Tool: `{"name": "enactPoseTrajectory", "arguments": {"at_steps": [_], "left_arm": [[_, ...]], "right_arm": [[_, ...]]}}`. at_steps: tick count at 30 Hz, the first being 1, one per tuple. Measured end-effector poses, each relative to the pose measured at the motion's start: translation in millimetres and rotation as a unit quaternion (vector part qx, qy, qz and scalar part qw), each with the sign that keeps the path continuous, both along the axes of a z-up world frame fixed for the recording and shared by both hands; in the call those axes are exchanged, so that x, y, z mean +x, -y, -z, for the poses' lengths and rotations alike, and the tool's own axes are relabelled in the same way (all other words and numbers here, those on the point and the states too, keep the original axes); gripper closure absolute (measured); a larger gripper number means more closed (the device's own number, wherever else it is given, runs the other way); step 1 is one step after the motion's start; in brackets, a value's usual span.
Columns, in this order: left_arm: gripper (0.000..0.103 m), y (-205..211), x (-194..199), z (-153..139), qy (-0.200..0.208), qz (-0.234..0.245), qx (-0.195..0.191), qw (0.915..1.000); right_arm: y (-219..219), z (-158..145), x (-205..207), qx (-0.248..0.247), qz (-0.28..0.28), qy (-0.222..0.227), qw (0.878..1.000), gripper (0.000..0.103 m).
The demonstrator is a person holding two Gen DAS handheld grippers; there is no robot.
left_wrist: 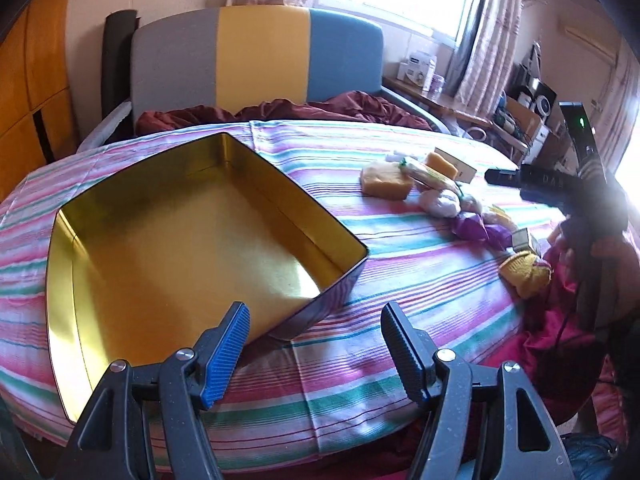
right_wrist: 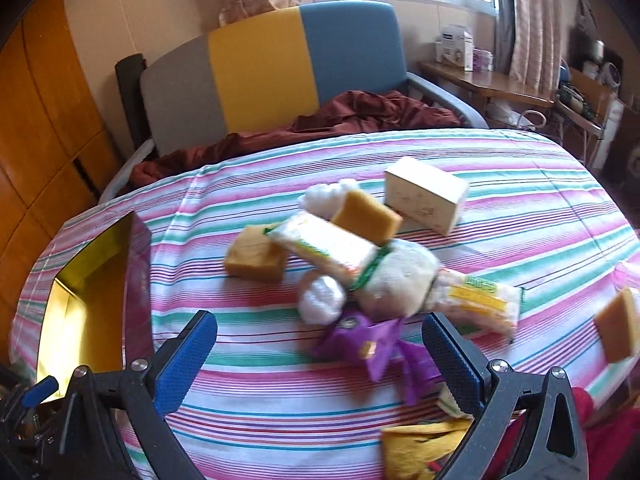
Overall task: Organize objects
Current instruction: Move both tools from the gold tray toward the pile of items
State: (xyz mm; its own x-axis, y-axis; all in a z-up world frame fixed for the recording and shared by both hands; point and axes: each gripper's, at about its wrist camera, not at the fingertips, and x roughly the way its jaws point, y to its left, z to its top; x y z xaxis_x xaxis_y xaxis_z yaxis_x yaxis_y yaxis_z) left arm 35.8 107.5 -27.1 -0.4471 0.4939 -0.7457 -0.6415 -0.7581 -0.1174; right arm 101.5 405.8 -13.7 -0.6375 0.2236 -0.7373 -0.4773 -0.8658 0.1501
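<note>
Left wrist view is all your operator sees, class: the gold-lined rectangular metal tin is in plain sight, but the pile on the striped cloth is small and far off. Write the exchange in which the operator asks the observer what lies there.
Operator: What is behind the yellow sponge blocks?
Observer: A cream rectangular cardboard box, lying on the striped pink and green cloth.
Operator: Is the right gripper holding anything?
Observer: No. The right gripper is open, with the crumpled purple wrapper lying between its fingers.
Operator: Anything near the cloth's right edge?
Observer: Another yellow sponge block, apart from the pile.
</note>
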Motion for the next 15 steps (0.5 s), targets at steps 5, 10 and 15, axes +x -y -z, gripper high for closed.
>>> {"name": "enactPoseTrajectory", "arguments": {"at_steps": [5,10,15], "left_arm": [[0.034,-17.1,-1.7,4.0,0.014,0.024,-0.025,0.9993],[0.034,-44.8,-1.5,0.4,0.049,0.079,-0.005,0.9957],[0.034,-94.3,6.2,2.4,0.080,0.164,0.013,0.9832]], "right_arm": [[-43.2,-8.9,21.5,-0.006,0.048,-0.017,0.999,0.000],[-89.3,-9.3,50.8,-0.053,0.102,-0.049,0.992,0.000],[-121.9,0.1,83.4,-0.173,0.132,-0.130,0.967,0.000]]}}
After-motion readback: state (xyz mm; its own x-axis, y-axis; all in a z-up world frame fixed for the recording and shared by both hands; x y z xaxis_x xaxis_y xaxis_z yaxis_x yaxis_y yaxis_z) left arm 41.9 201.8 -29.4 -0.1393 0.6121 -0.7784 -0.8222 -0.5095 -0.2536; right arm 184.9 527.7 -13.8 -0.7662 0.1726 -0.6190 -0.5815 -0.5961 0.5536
